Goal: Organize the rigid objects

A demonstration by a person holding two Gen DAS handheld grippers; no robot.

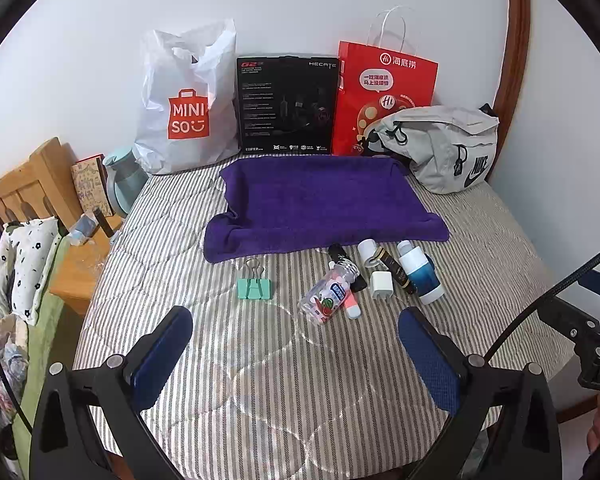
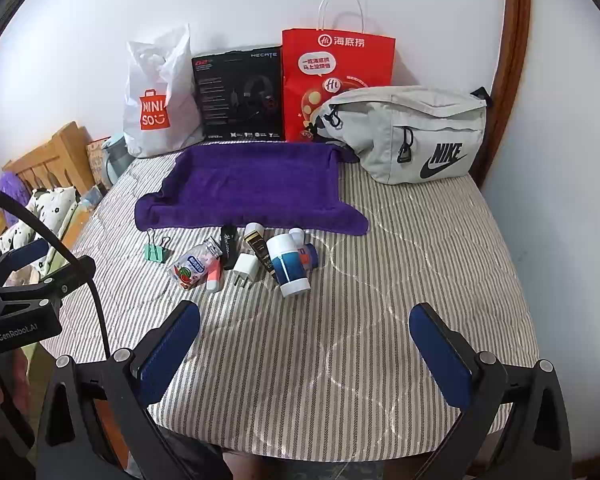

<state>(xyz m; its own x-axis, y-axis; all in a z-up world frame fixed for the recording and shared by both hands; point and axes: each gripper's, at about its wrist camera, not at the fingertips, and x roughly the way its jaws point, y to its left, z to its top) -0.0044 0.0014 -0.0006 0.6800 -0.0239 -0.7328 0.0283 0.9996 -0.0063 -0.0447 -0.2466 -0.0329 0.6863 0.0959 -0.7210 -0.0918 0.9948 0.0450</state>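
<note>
- Your left gripper [image 1: 296,344] hangs over the near part of the striped grey-and-white quilted bedcover [image 1: 260,380], its blue-padded jaws spread wide and holding nothing.
- Your right gripper [image 2: 304,340] hangs alongside over the same near stretch, equally wide open and empty.
- The task's things lie in a loose cluster at mid-bed, just in front of the near edge of the purple terry towel [image 1: 320,200], which is spread flat and bare.
- In that cluster: a clear plastic bottle with a pink watermelon label [image 1: 327,294] on its side; a pink-and-white tube [image 1: 352,306] touching it; a white plug-in charger cube [image 1: 380,285]; a slim black stick with white script [image 2: 227,246]; a black-and-gold tube [image 1: 398,270]; and a white-and-blue cylindrical bottle [image 1: 422,276] at the right end.
- A mint-green metal binder clip [image 1: 254,286] stands apart to the left of the pile, closest to your left gripper's side.
- Against the far wall stand a white plastic shopping bag with a red logo [image 1: 184,104], a black headset box [image 1: 286,106], a red paper carrier bag [image 1: 384,92] and a grey fabric waist bag [image 1: 440,144].
- By the look of it, nothing has been sorted yet; you are at the approach for a first pick.
- The next move likely calls for reaching far and down onto one item; the lone clip is the easiest, while the bunched bottles touch and may roll.
</note>
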